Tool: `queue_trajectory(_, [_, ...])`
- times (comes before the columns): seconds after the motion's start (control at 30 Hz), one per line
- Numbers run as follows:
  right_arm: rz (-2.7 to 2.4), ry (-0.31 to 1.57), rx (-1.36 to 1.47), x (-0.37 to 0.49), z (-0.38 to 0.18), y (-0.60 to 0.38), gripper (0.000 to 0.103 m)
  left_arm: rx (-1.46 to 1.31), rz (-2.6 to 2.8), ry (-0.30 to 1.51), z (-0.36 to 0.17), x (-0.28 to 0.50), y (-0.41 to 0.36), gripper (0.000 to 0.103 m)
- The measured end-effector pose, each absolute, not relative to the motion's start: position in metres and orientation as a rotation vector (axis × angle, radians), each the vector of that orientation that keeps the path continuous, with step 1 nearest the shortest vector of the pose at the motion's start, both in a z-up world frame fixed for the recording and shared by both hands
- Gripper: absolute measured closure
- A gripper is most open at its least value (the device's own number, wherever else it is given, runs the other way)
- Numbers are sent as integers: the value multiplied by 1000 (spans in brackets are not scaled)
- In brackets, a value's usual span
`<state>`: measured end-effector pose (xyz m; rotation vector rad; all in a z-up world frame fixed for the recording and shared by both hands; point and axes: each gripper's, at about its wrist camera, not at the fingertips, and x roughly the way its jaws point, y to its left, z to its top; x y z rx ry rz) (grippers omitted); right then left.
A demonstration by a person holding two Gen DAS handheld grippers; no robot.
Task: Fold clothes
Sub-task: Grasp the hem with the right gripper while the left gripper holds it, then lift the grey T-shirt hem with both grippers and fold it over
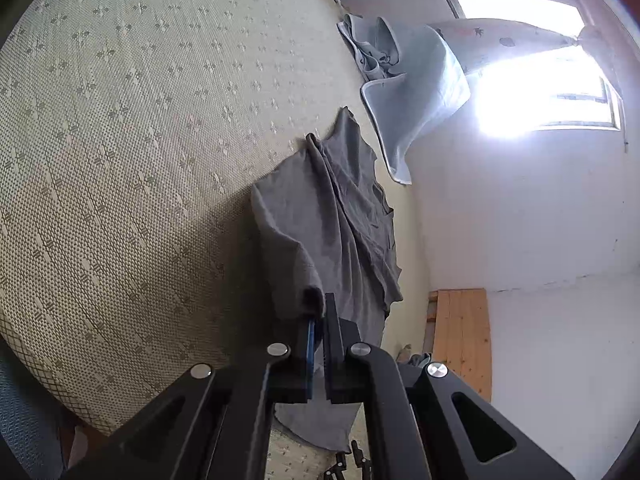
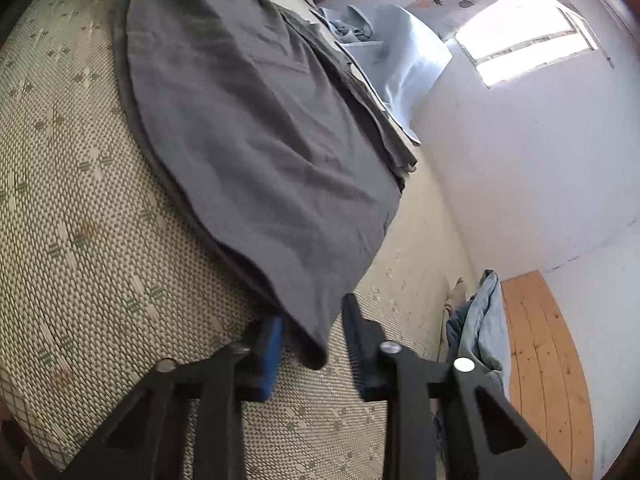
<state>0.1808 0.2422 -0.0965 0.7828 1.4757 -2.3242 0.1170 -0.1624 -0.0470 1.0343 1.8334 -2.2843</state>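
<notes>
The left claw [image 1: 320,312] is closed on a bunched corner of the grey garment [image 1: 340,216], its two black fingers pressed together with the cloth pinched at their tips. From there the garment trails away in long creases over the patterned mattress [image 1: 132,128]. Beyond it a pale blue blanket [image 1: 420,92] hangs off the mattress edge. A bright window [image 1: 548,92] glares in the white wall, and wooden boards [image 1: 464,336] show below.

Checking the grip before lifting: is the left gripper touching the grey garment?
Touching. The left wrist view shows the left gripper shut on a bunched edge of the grey garment.
</notes>
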Motion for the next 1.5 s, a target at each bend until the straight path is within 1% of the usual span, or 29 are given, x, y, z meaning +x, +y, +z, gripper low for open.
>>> queue_trajectory(0.07, [-2303, 1482, 787, 181, -97, 239, 100, 1038, -2283, 1832, -47, 117, -162, 101])
queue_trajectory(0.13, [-2283, 1482, 797, 182, -95, 238, 101, 1041, -2280, 1829, -47, 118, -162, 101])
queue_trajectory(0.3, [-2340, 1396, 835, 182, -63, 245, 102, 1047, -2319, 1771, -33, 125, -162, 101])
queue_trajectory(0.4, [-2406, 1332, 821, 185, -27, 255, 103, 1016, -2368, 1721, -15, 129, -166, 101])
queue_trajectory(0.57, [-2485, 1274, 720, 192, 44, 261, 103, 922, -2425, 1700, 21, 136, -178, 101])
queue_trajectory(0.73, [-2501, 1274, 614, 211, 103, 253, 103, 836, -2521, 1662, 70, 155, -184, 102])
queue_trajectory(0.87, [-2503, 1234, 607, 230, 139, 259, 103, 780, -2578, 1671, 106, 186, -182, 102])
queue_trajectory(1.13, [-2470, 1190, 636, 287, 198, 277, 103, 756, -2671, 1686, 155, 234, -177, 102])
queue_trajectory(1.37, [-2510, 1127, 542, 335, 254, 292, 103, 670, -2761, 1708, 200, 273, -172, 102])
queue_trajectory(1.5, [-2558, 1058, 429, 346, 289, 292, 103, 626, -2798, 1674, 221, 269, -176, 102])
